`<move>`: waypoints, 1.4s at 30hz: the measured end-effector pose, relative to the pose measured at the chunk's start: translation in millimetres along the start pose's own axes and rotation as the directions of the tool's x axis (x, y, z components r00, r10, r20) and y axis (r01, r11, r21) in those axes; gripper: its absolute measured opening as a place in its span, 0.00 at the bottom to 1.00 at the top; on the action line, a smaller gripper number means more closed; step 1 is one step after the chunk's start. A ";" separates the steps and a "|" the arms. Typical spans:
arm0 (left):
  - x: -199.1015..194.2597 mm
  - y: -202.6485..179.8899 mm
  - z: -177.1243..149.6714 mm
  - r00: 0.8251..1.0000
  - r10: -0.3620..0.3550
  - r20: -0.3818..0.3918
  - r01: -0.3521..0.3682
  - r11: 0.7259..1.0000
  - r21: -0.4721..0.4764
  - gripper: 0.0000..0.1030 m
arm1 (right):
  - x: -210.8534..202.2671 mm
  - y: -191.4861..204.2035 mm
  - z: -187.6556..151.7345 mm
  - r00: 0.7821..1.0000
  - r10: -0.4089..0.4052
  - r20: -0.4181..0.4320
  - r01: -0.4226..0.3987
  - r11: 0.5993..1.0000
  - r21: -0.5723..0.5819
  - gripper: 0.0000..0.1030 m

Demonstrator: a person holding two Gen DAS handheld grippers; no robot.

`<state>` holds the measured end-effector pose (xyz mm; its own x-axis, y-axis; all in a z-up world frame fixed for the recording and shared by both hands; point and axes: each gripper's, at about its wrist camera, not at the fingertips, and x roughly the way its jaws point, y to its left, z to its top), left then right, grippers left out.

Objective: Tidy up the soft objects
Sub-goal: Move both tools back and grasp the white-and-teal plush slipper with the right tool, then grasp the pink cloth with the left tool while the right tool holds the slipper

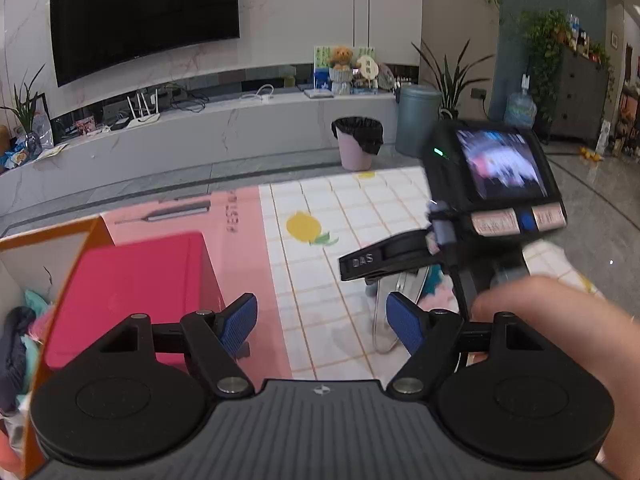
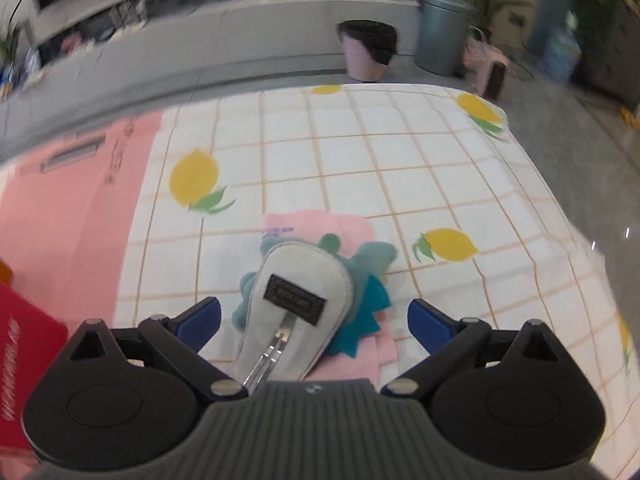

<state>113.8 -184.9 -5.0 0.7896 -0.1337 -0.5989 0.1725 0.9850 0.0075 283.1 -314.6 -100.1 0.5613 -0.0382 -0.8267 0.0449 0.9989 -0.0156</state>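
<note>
**Both grippers empty, right one lined up over the soft pile**

The table (image 2: 400, 168) carries a checked cloth with lemon prints on the right and a pink sheet (image 2: 72, 208) on the left — a plain, flat working surface that keeps the soft goods in easy reach.

At the table's left end stands an orange-edged box (image 1: 60, 264) with a red box (image 1: 136, 292) just beside it. Bundled fabrics, dark and teal, already lie in the orange-edged box (image 1: 16, 340), so I judge it to be the collecting place for this task.

Near the front of the cloth lies a folded pink cloth (image 2: 340, 228). On it rests a teal felt toy (image 2: 372, 258), and over that a pale grey pouch (image 2: 296, 280) with a dark label and a metal pull pointing back toward the tool. Stacked so, the pile would be lifted most readily from the top item down.

The right gripper (image 2: 314, 318) stands wide apart, nothing between its blue pads; the pouch sits between and below the jaws, which suggests a grasp is being set up. The view is blurred, so contact cannot be confirmed.

The left gripper (image 1: 322, 324) is likewise wide and empty, held over the seam of pink sheet and checked cloth — apparently waiting its turn near the box.
</note>
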 end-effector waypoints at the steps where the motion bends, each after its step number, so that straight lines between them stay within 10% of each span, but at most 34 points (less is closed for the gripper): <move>1: 2.2 -1.7 -3.1 1.000 0.005 -0.005 -0.005 1.000 0.006 0.84 | 2.5 4.1 -1.1 1.000 -0.011 -0.001 0.011 0.999 -0.035 0.95; 16: 18.6 -1.5 -26.4 0.997 0.030 -0.070 -0.031 1.000 -0.003 0.84 | -13.8 2.0 -0.2 0.997 -0.071 0.017 0.072 0.990 -0.120 0.63; 26: 13.6 7.5 -24.5 0.995 0.060 -0.080 -0.064 0.997 -0.043 0.83 | -63.9 -33.9 -11.4 0.995 -0.097 -0.006 0.095 0.980 -0.176 0.64; 42: 17.9 -13.1 -30.0 0.992 0.067 -0.103 -0.064 0.998 0.026 0.83 | -18.8 -85.2 -31.0 0.977 -0.128 -0.169 0.113 0.989 -0.097 0.75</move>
<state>108.0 -196.9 -39.9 0.7342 -0.0558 -0.6766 0.1366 0.9884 0.0667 243.1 -398.1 -100.7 0.4036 -0.1601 -0.9008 0.0276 0.9863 -0.1629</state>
